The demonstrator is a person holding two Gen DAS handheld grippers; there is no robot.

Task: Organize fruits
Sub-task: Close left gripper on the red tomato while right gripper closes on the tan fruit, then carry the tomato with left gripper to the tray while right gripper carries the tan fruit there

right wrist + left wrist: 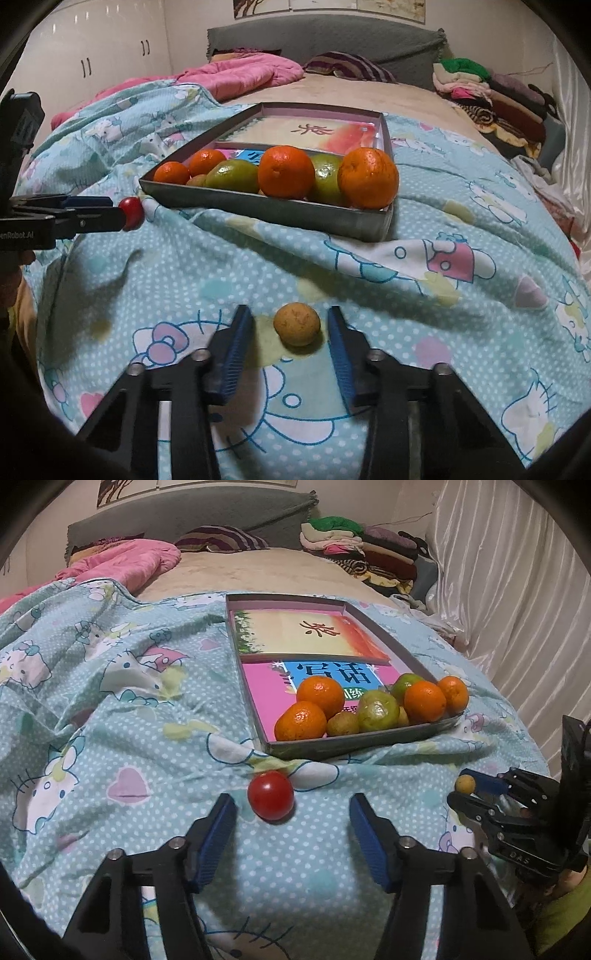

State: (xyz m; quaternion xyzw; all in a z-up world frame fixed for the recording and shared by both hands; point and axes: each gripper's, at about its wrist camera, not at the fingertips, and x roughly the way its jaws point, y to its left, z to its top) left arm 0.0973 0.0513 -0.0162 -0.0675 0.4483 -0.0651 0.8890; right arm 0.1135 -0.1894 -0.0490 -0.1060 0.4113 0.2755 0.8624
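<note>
A red cherry tomato (271,795) lies on the blue cartoon-print quilt, between the tips of my left gripper (291,805), nearer the left pad; the jaws are open and neither pad touches it. A small yellow-brown fruit (296,324) lies between the blue pads of my right gripper (289,311), with a gap showing on each side, so that gripper is open too. Beyond both stands a shallow grey tray (332,746) with several oranges (320,697) and green fruits (377,710) piled at its near end. The right wrist view shows the left gripper (118,210) at the tomato (133,212).
Two books (310,635) line the tray floor. A pink blanket (122,563) and a striped pillow (221,539) lie at the head of the bed. Folded clothes (369,550) are stacked at the back right, by a white curtain (517,609). The quilt (110,701) is rumpled on the left.
</note>
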